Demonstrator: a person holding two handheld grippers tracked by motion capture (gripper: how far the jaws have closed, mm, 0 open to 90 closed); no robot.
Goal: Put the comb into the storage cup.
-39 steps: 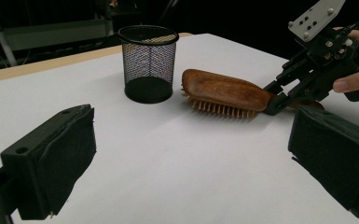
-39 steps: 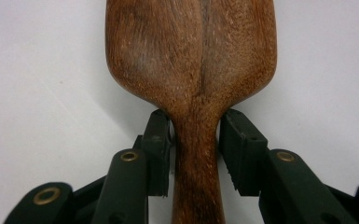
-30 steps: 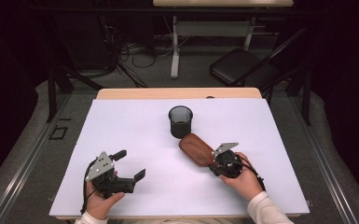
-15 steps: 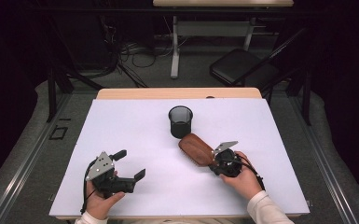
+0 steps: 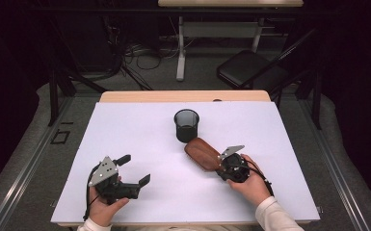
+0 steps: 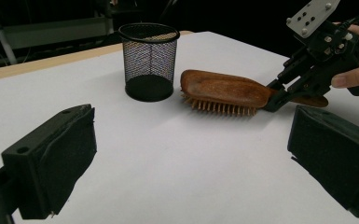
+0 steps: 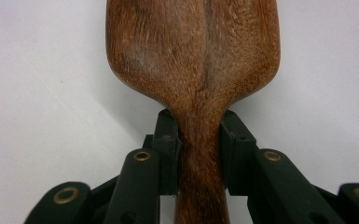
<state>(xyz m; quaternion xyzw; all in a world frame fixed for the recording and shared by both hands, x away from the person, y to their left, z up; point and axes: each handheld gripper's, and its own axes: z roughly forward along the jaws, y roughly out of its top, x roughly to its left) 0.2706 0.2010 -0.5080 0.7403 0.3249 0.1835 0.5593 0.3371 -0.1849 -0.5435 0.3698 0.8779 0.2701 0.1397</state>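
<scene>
White counter (image 5: 139, 130), lit; dark room beyond it, with a folding chair (image 5: 250, 70) and desk legs on the far floor. Wooden hairbrush (image 5: 202, 153) lies bristles down on the counter, right of centre, its paddle head pointing far-left toward a black wire-mesh pencil cup (image 5: 186, 125). Cup stands upright just beyond the brush head; from the left gripper view the two sit close side by side, gap between them too narrow to judge. Right gripper (image 5: 220, 161) comes in from the near right, held in the person's right hand (image 5: 250, 185). Its fingers (image 7: 168, 149) are closed narrow on the brush neck, one pad on each side, right where the head tapers into the handle; the jaws have just been closing, with the neck between them. In the right gripper view the pads sit flush against the wood, grain running straight up between them. Handle end sticks out past the gripper on the near-right side, seen in the left gripper view. Brush is level on the surface, bristles touching. Left gripper (image 5: 136, 169) rests near the left front edge of the counter in the left hand (image 5: 103, 209), well apart from brush and cup. Its fingers (image 6: 58, 163) stand wide, nothing between them, aimed across the counter toward the brush.
</scene>
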